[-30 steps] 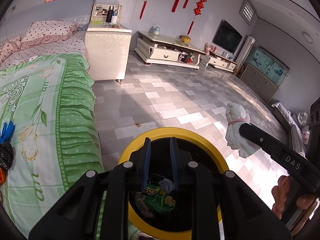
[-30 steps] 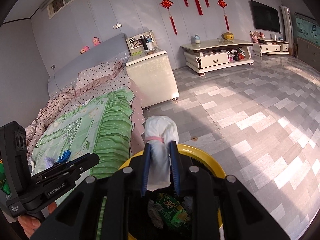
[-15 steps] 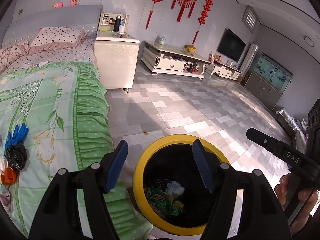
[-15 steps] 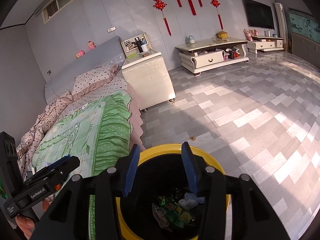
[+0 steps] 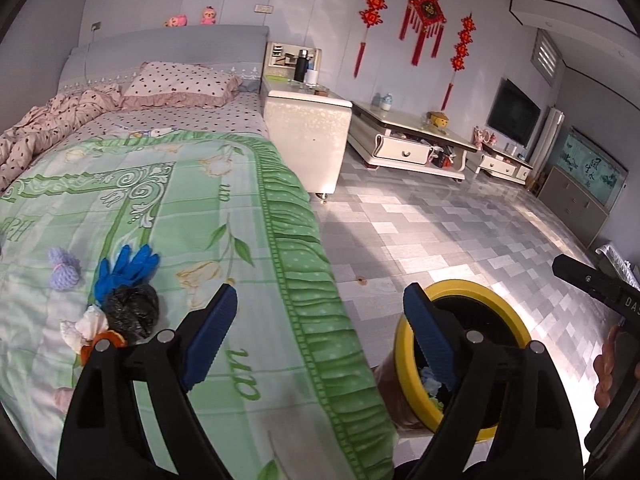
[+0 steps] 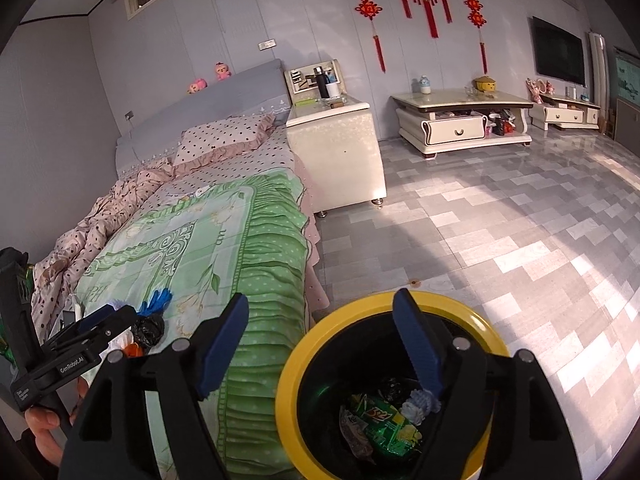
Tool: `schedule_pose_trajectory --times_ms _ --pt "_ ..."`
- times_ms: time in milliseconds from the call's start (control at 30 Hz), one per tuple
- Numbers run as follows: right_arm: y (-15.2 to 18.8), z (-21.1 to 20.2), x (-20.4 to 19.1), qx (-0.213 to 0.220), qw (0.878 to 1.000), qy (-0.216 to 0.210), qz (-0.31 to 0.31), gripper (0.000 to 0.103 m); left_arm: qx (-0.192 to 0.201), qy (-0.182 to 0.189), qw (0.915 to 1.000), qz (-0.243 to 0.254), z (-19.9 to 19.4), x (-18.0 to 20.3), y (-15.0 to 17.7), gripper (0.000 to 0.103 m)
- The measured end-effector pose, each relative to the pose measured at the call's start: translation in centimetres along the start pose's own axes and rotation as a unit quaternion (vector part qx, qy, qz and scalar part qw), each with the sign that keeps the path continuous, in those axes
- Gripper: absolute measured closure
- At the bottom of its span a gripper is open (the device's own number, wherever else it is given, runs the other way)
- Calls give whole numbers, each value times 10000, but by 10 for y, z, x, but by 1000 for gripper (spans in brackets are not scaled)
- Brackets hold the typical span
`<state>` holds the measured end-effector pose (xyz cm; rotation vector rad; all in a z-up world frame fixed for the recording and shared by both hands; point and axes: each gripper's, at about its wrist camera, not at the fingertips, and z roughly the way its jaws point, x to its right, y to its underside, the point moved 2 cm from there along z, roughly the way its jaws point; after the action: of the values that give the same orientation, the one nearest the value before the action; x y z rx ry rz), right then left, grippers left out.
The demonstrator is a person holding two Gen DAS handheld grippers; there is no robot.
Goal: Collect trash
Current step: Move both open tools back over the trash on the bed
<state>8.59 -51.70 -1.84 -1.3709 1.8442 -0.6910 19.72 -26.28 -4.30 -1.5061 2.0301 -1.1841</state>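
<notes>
Now both grippers are empty, their jaws spread wide after just opening, with nothing between them. The left gripper (image 5: 316, 344) looks out over the bed (image 5: 168, 200), while the right gripper (image 6: 320, 344) hangs above the yellow-rimmed bin (image 6: 292, 364), which stands on the floor against the foot of the bed.

The trash not yet gathered lies in a small heap at the lower left of the left wrist view: a blue glove (image 5: 128, 270), a crumpled black bag (image 5: 132, 310) just below it, a purple knitted bundle (image 5: 64, 270) to its left, and some white and orange scraps (image 5: 94, 330) touching the bag. From the left jaws the heap lies to the left and slightly ahead, so the left hand looks the nearer one; a swing leftward would probably bring the black bag between the jaws. The glove's fingers point toward the upper right of the frame, so it lies roughly along the line the gripper looks.

Inside the bin, a green wrapper (image 6: 380, 420) and a white wad (image 6: 418, 404) show in the right wrist view. The left arm of the left gripper covers part of the orange scrap, and what that scrap is cannot be made out. In the right wrist view the other gripper's body hides most of the heap.
</notes>
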Motion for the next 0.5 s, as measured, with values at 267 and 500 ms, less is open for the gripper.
schedule_pose_trajectory --times_ms 267,500 --pt "-10 23 -83 -34 9972 -475 -571 26 50 -635 9976 -263 -27 -88 7 19" --pt "-11 59 -163 -216 9885 -1078 -1035 26 -68 -1026 9931 -573 -43 -157 29 18"
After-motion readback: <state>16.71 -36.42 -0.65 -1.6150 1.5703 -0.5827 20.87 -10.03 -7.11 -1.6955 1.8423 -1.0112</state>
